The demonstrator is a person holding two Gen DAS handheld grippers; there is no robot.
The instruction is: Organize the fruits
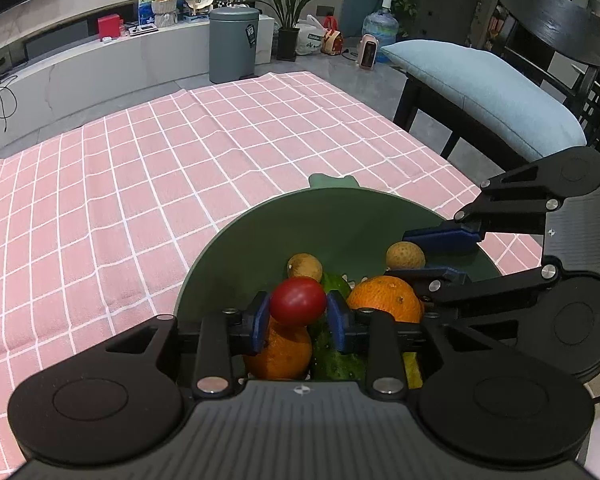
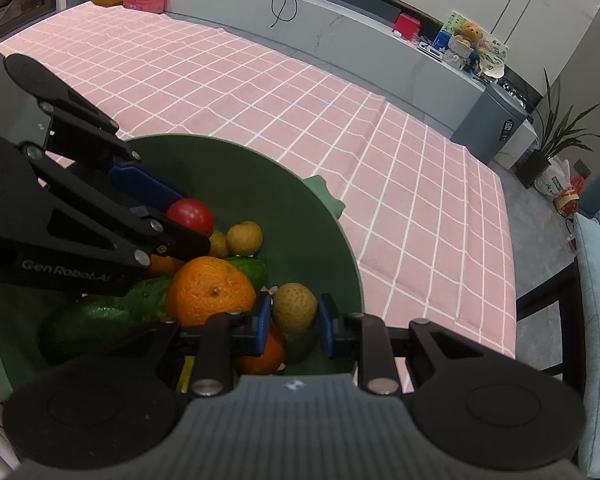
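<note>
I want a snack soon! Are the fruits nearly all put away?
Nearly. Oranges, a cucumber and small brown fruits already lie in the green bowl. In hand: a red tomato between the left fingers, another brown fruit in the right fingers. Left: letting both go. No loose fruit shows on the pink cloth.

Left gripper (image 1: 298, 312) and right gripper (image 2: 294, 316): matching hand-held units. Each has a grey ribbed body bearing a small white round emblem, flanked by two matte black housings with circular recesses. Black linkage bars, pinned with silver screws, run forward to two fingers (image 1: 258, 322) faced with blue pads. Seen side-on from the right wrist, the left gripper's bar carries pale "GenRobot.AI" lettering.
</note>
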